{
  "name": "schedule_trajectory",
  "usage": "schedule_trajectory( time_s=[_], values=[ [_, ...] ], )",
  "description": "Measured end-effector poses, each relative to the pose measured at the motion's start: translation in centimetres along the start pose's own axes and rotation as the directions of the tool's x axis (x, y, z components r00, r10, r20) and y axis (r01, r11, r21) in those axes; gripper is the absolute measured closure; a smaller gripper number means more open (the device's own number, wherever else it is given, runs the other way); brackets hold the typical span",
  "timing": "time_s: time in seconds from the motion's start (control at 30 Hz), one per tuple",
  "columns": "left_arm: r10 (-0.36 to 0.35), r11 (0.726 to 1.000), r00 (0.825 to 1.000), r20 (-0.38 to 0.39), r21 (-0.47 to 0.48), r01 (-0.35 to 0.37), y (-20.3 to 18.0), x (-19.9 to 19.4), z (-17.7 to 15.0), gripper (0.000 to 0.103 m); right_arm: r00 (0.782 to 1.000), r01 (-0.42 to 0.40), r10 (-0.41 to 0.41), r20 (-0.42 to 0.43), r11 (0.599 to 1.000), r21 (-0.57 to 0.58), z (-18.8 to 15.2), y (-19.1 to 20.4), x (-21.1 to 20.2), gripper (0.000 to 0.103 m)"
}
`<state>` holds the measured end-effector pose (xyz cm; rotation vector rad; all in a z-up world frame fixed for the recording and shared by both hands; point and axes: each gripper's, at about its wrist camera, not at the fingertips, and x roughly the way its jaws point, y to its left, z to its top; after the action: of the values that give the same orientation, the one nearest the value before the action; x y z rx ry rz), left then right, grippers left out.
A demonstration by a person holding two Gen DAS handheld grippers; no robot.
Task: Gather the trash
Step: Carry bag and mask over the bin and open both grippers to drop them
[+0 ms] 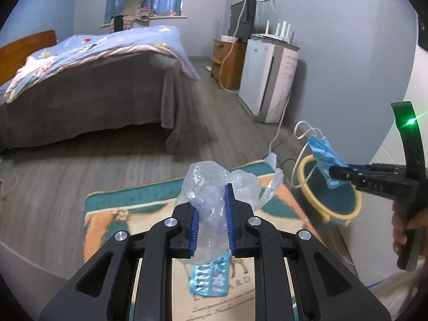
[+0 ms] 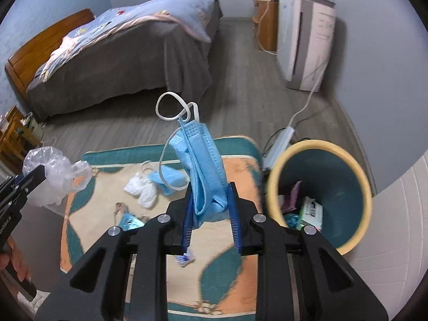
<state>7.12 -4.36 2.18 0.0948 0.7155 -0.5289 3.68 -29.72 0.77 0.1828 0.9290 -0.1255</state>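
Note:
My left gripper [image 1: 212, 211] is shut on a crumpled clear plastic bag [image 1: 211, 187], held above the patterned rug [image 1: 120, 214]. My right gripper [image 2: 210, 206] is shut on a folded blue face mask [image 2: 200, 165] whose white ear loops [image 2: 171, 107] stick up. In the left wrist view that mask [image 1: 325, 160] hangs over the yellow-rimmed teal trash bin [image 1: 315, 198]. The bin [image 2: 272, 176] holds several discarded items. On the rug lie white tissues [image 2: 141, 190], a second blue mask [image 2: 171, 179], a small wrapper [image 2: 184, 259] and a teal blister pack [image 1: 211, 278].
A bed [image 1: 93, 80] with a blue quilt fills the back left. A white air purifier [image 1: 270, 80], a wooden cabinet [image 1: 227, 61] and a power strip with cables [image 2: 281, 141] stand along the right wall. A person's hand [image 1: 404, 227] holds the right tool.

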Motion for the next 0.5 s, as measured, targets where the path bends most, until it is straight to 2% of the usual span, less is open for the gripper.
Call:
schedule_trajectory(
  time_s=[0.2, 0.5],
  values=[
    [-0.019, 0.999, 1.000, -0.012, 0.040, 0.019, -3.3, 1.5, 0.5, 0.085, 1.000, 0.012, -0.012, 0.003, 0.998, 0.063, -0.2, -4.0, -0.4, 0.080],
    [-0.034, 0.992, 0.999, -0.038, 0.122, 0.038, -8.0, 3.8, 0.4, 0.085, 0.997, 0.065, -0.068, 0.034, 0.994, 0.084, -0.4, -9.7, -2.5, 0.080]
  ],
)
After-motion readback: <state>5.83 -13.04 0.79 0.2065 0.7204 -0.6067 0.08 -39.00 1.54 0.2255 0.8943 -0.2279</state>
